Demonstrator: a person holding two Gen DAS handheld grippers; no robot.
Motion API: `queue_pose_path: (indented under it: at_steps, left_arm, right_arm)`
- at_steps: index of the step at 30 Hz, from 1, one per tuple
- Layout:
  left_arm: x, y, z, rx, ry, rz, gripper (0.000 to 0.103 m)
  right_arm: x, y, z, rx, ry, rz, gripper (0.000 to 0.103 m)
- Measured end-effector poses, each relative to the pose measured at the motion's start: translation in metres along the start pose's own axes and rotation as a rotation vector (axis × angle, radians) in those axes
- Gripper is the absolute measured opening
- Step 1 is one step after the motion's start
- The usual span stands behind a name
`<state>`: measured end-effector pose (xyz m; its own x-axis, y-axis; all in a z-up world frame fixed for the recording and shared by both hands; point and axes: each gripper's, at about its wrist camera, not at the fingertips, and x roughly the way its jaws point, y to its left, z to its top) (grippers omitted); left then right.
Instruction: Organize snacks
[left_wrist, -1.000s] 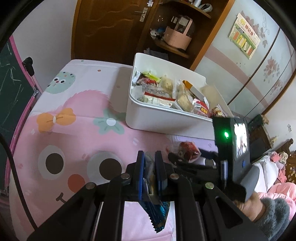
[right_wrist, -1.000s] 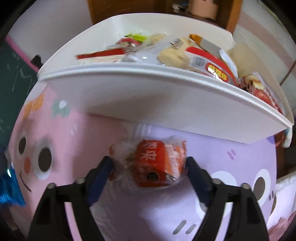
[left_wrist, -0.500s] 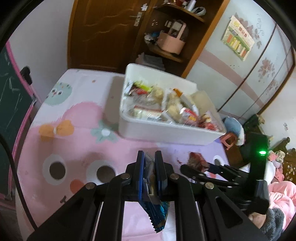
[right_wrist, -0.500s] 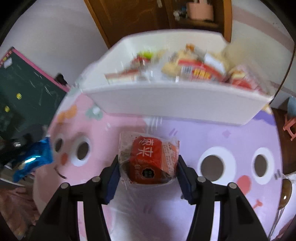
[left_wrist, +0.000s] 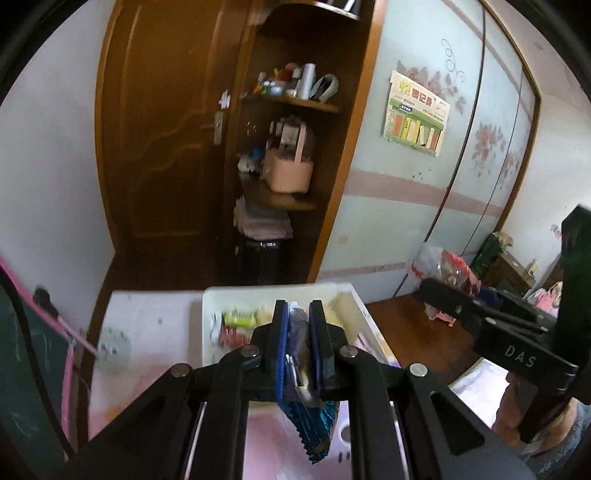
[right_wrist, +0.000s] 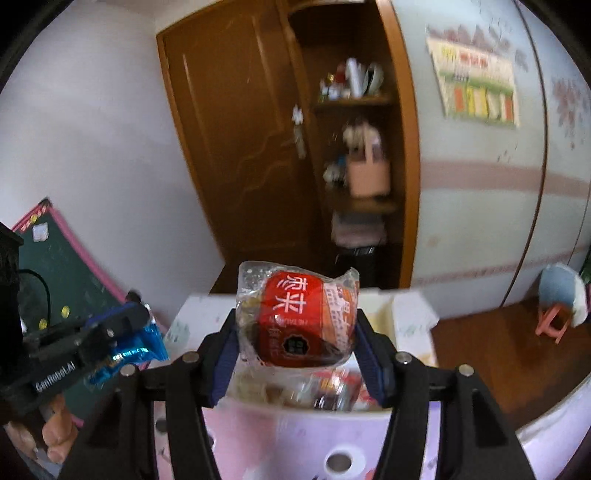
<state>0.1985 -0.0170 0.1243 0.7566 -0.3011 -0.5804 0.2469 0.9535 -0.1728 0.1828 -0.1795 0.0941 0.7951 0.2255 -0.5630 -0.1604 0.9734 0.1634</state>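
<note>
My left gripper (left_wrist: 298, 314) is shut on a shiny blue snack packet (left_wrist: 314, 424), whose crimped end hangs below the pads. It is raised above the near side of the white bin (left_wrist: 207, 317), which holds several snacks. My right gripper (right_wrist: 295, 325) grips a clear-wrapped red snack pack (right_wrist: 299, 317) between its blue pads, held above the white bin (right_wrist: 413, 314); its jaws are opening slightly while the pads still touch the pack. In the right wrist view the left gripper (right_wrist: 129, 317) and the blue packet (right_wrist: 144, 347) show at the left. In the left wrist view the right gripper (left_wrist: 443, 291) carries the red pack (left_wrist: 447, 264).
The bin stands on a pink cartoon tablecloth (right_wrist: 295, 443). Behind it are a brown door (left_wrist: 166, 147) and shelves with a pink basket (left_wrist: 288, 173). A green chalkboard (right_wrist: 66, 280) leans at the left. A small pink stool (right_wrist: 554, 321) stands on the wooden floor at the right.
Both grippers have risen from the tabletop with their snacks to above the bin. The right gripper closed on the red pack and lifted it off the cloth.
</note>
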Motion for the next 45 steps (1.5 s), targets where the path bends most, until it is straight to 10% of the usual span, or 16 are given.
queue_pose_path:
  at_steps: [10,13,15,23,45]
  left_arm:
    - [0.061,-0.002,0.041,-0.014,0.043,0.048,0.01]
    - [0.091,0.011,0.033,-0.051,0.093,0.087,0.039]
    - [0.106,0.022,0.024,-0.095,0.124,0.097,0.084]
    - [0.12,0.053,-0.013,-0.145,0.179,0.125,0.086]
    - [-0.095,-0.003,-0.05,-0.005,0.007,0.159,0.103]
  right_arm:
    - [0.05,-0.012,0.031,0.005,0.025,-0.089,0.062]
    - [0.081,-0.019,0.023,0.014,0.086,-0.1,0.069]
    - [0.102,-0.022,0.014,0.024,0.149,-0.106,0.07]
    - [0.123,-0.038,-0.017,0.062,0.241,-0.092,0.07]
    - [-0.051,0.015,-0.047,-0.055,0.122,-0.1,0.07]
